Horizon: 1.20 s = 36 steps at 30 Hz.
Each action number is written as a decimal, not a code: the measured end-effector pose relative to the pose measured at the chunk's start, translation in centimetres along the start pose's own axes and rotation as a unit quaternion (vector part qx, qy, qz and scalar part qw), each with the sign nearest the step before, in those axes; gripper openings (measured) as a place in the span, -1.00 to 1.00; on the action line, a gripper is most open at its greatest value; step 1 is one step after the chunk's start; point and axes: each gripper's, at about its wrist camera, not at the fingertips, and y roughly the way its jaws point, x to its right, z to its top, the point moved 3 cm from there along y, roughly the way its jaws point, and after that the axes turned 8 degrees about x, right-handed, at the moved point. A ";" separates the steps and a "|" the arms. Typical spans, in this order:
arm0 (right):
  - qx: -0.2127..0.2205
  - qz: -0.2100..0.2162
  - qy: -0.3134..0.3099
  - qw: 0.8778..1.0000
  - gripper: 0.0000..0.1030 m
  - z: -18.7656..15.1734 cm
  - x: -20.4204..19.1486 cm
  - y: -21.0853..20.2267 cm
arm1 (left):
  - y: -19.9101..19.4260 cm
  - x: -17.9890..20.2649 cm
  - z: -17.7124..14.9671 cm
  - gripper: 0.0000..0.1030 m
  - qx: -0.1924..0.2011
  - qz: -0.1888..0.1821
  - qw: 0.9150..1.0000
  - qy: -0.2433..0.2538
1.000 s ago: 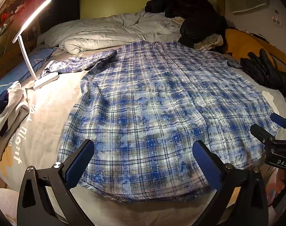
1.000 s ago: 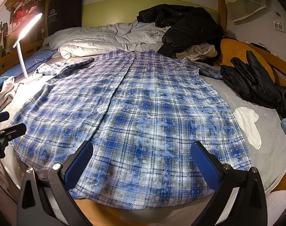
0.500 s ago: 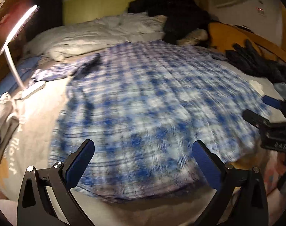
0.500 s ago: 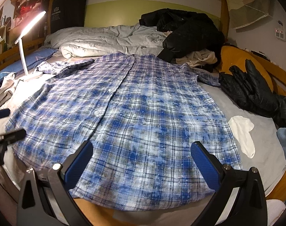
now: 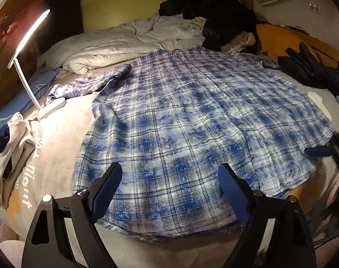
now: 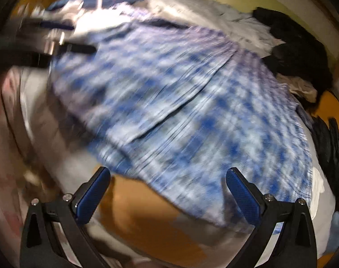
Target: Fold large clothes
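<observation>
**Plaid shirt spread flat, both grippers wide above its hem**

The beige-sheeted bed (image 5: 57, 138) fills the left wrist view, with the large blue-and-white plaid flannel shirt (image 5: 191, 122) spread flat across the frame's centre, one sleeve reaching toward upper left. Only this sharp view shows the rumpled pale grey duvet (image 5: 124, 44) at top centre and the lit white desk lamp (image 5: 28, 67) at left. The right wrist view is smeared and tilted; it seems to show the shirt's hem (image 6: 191, 111) over an orange-brown surface (image 6: 136, 212). The left gripper (image 5: 169, 185) hovers over the hem at lower centre, jaws wide, holding nothing. The right gripper (image 6: 168, 189) is likewise spread wide, empty.
</observation>
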 end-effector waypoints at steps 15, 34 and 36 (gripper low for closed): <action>0.000 -0.154 0.168 0.974 1.00 -0.8 9.0 0.2 | 0.8 6.3 -2.7 0.84 -0.066 -0.111 0.985 0.110; -0.019 -0.214 0.250 0.944 0.08 -3.2 13.7 -0.8 | 3.7 -4.1 -2.7 -0.66 -0.112 0.091 0.990 0.005; -0.005 -0.209 0.265 0.941 -0.55 -3.2 14.3 -1.4 | 3.2 -5.4 -2.0 -0.94 -0.099 0.076 0.992 -0.029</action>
